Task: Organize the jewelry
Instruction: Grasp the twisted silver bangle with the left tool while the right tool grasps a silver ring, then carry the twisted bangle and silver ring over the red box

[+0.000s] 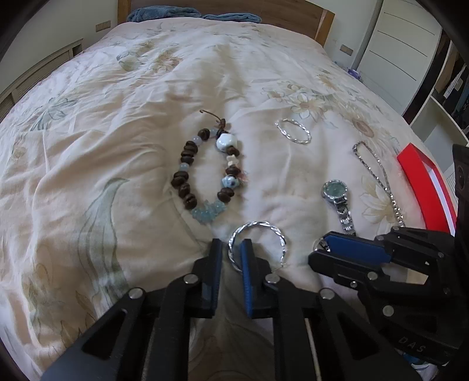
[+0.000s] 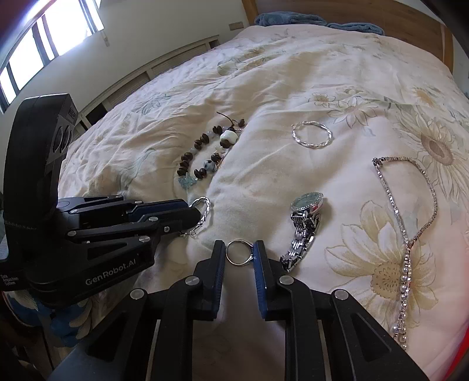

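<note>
My left gripper (image 1: pixel 232 249) is closed around the rim of a twisted silver hoop (image 1: pixel 263 231) lying on the quilt; it also shows in the right wrist view (image 2: pixel 202 211). My right gripper (image 2: pixel 239 252) is closed around a small silver ring (image 2: pixel 239 252). A brown and blue bead bracelet (image 1: pixel 205 167) lies ahead, a second silver hoop (image 1: pixel 293 132) beyond it, a silver watch (image 1: pixel 337 196) and a sparkly chain necklace (image 1: pixel 381 181) to the right.
All lies on a cream floral quilt (image 1: pixel 117 132) on a bed. A red box (image 1: pixel 425 187) sits at the right edge. Blue towels (image 1: pixel 190 14) lie by the wooden headboard. A window and low cabinets are on the left.
</note>
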`<state>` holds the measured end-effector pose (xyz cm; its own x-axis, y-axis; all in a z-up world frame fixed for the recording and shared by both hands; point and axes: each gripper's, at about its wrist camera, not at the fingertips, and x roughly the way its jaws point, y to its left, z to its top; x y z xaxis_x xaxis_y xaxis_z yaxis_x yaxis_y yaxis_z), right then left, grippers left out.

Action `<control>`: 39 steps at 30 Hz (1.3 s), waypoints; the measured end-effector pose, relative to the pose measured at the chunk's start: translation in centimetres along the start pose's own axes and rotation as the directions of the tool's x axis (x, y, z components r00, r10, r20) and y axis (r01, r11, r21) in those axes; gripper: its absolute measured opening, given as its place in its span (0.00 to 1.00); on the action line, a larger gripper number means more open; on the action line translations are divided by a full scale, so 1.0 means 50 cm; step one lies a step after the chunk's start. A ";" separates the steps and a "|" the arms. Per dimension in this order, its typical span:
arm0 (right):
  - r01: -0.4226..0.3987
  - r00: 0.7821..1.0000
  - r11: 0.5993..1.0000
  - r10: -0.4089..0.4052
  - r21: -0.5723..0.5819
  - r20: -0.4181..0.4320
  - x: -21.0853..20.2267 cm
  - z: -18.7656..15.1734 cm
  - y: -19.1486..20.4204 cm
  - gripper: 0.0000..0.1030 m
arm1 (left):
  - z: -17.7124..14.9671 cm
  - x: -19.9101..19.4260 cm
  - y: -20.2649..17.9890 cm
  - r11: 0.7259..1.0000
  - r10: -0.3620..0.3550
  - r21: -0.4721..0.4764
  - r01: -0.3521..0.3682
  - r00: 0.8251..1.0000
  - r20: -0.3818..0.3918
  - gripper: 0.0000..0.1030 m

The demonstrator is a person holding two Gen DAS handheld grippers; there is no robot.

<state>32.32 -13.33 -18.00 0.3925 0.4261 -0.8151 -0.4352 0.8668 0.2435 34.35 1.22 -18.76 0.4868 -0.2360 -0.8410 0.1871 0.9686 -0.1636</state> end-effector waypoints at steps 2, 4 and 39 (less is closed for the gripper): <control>0.005 1.000 1.000 -0.005 -0.007 0.001 -0.002 -0.001 0.003 0.19 | 0.000 -0.001 0.000 1.000 0.008 0.000 -0.008 1.000 0.001 0.05; 0.007 1.000 1.000 -0.007 -0.004 0.003 -0.007 -0.003 0.004 0.19 | 0.002 -0.006 -0.003 1.000 0.012 0.000 -0.012 1.000 0.008 0.04; 0.166 0.954 0.957 -0.217 0.239 0.206 -0.493 -0.243 -0.053 0.19 | -0.099 -0.273 -0.322 0.983 -0.121 0.147 0.112 0.991 0.051 0.04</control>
<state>13.97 -29.26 -4.94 0.6360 0.2714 -0.7224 -0.1572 0.9621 0.2230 20.46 -10.78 -7.20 0.5039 -0.3548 -0.7875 0.3637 0.9141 -0.1791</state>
